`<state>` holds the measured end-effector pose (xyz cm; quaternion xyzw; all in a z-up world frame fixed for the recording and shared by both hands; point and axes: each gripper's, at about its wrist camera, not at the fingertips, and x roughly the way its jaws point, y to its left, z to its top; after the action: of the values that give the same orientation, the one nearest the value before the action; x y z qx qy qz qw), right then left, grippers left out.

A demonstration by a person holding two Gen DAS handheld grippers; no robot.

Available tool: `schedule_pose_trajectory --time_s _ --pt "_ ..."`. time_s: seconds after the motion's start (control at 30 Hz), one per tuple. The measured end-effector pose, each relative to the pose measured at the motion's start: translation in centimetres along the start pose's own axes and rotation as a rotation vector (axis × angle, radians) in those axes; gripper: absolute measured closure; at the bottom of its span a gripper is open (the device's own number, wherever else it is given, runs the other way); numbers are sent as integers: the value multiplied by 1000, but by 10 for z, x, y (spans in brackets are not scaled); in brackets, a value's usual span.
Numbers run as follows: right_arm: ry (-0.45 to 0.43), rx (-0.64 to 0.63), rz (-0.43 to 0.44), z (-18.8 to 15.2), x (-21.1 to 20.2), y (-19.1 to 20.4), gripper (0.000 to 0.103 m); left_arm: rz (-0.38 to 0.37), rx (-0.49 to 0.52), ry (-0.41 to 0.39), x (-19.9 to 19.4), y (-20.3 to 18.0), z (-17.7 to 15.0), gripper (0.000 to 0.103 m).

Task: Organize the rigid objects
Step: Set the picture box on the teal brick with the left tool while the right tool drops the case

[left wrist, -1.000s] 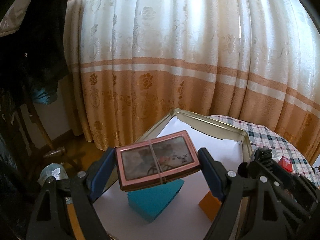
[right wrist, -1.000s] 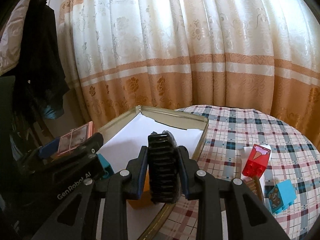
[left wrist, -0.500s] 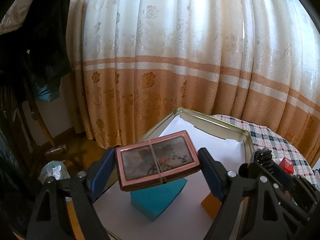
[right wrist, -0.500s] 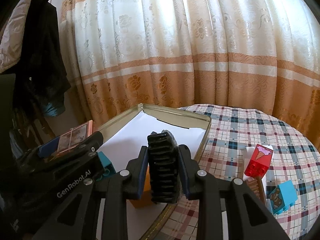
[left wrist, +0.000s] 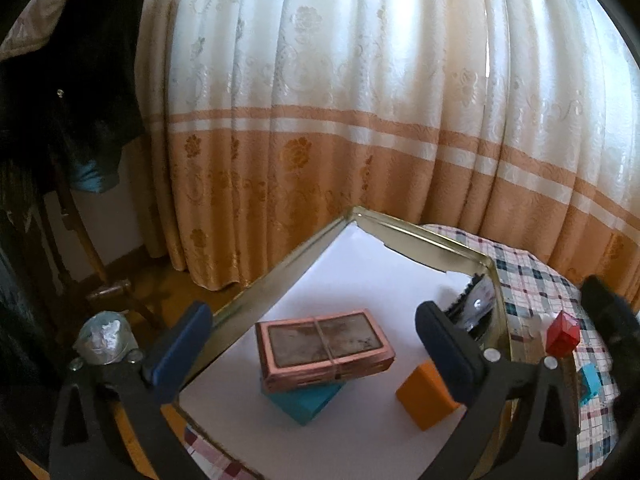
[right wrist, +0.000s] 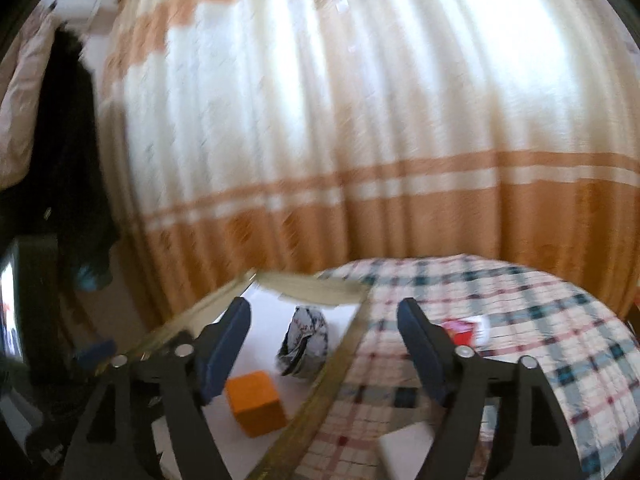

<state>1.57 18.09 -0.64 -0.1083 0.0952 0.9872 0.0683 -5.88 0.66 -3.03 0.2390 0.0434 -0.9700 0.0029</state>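
Now my left claw [left wrist: 312, 344] stands spread wide, its jaws having just opened, and the pink-edged deck of cards bound with a rubber band [left wrist: 324, 348] lies free between them, resting tilted on a teal block [left wrist: 304, 402] inside the gold-rimmed metal tray lined with white paper [left wrist: 280, 272]. My right claw [right wrist: 324, 344], blurred, has likewise just opened and grips nothing; the black ridged object [right wrist: 304, 340] lies in the tray near an orange cube [right wrist: 256, 402], beside the checked tabletop [right wrist: 500, 300].
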Motion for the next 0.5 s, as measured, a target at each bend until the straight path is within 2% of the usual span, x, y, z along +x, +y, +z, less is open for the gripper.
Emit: schedule_pose_trajectory --time_s 0.07,0.2,0.37,0.5 --pt "-34 50 -52 0 -12 -11 13 26 2 -40 -8 -2 -1 0" --pt "-119 126 -112 -2 -36 -25 13 62 -7 -125 -26 -5 -5 0" --pt "-166 120 -159 -1 -47 -23 9 34 51 -110 -30 -19 -9 0" --pt "-171 118 -196 0 -49 -25 9 43 45 -140 -39 -19 -11 0"
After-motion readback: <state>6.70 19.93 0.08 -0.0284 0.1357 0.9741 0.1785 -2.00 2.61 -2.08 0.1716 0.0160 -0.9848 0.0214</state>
